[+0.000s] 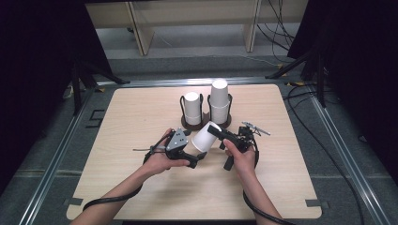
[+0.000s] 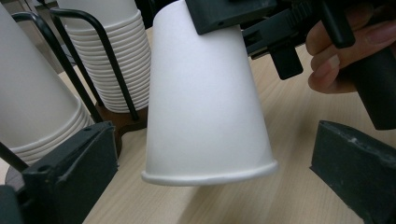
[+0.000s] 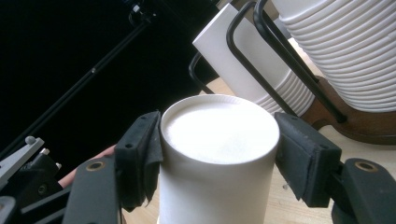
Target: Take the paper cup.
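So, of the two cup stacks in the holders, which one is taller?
The right stack is taller; its top rises clearly above the left stack beside it, behind the single cup that the right gripper holds.

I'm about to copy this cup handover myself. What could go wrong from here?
1. The right gripper pinches the white paper cup only near its closed base, so the thin wall may dent or slip.
2. The left gripper stands open around the rim; closing hard could crush it.
3. The two black wire holders of stacked white cups stand close behind and could get bumped.
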`<state>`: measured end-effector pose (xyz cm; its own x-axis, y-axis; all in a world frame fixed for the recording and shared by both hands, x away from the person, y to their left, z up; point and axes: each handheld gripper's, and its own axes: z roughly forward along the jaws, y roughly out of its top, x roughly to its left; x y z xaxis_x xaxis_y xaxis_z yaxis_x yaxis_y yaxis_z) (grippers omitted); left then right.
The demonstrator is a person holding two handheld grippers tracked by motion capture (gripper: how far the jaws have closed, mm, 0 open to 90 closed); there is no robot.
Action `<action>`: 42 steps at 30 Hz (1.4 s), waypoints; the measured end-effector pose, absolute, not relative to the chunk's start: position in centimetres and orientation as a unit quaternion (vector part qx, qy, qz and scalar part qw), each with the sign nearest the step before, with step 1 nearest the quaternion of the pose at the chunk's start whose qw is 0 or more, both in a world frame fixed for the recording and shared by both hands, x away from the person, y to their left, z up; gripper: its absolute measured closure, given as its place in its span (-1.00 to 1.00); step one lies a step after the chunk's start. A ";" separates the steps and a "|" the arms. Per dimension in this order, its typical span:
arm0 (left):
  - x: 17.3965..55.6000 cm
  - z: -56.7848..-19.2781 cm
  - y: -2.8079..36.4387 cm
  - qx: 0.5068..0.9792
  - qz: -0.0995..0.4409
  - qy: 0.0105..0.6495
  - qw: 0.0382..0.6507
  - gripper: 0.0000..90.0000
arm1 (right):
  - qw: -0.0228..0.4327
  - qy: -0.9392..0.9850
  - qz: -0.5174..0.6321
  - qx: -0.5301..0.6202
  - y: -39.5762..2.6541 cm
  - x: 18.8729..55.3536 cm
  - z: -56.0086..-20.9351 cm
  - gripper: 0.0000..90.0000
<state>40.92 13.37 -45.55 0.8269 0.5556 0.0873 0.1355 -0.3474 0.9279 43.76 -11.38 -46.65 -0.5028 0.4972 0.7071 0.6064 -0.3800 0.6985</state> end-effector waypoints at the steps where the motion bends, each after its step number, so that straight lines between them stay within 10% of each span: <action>1: 40.9 -45.6 13.3 0.796 0.200 0.215 0.529 -1.00 | 0.041 -0.555 -0.666 -0.497 -11.4 43.8 -46.7 -0.21; 42: 41.7 -46.6 12.7 0.792 0.217 0.212 0.529 -0.69 | 0.098 -0.514 -0.676 -0.519 -11.3 44.0 -46.8 -0.21</action>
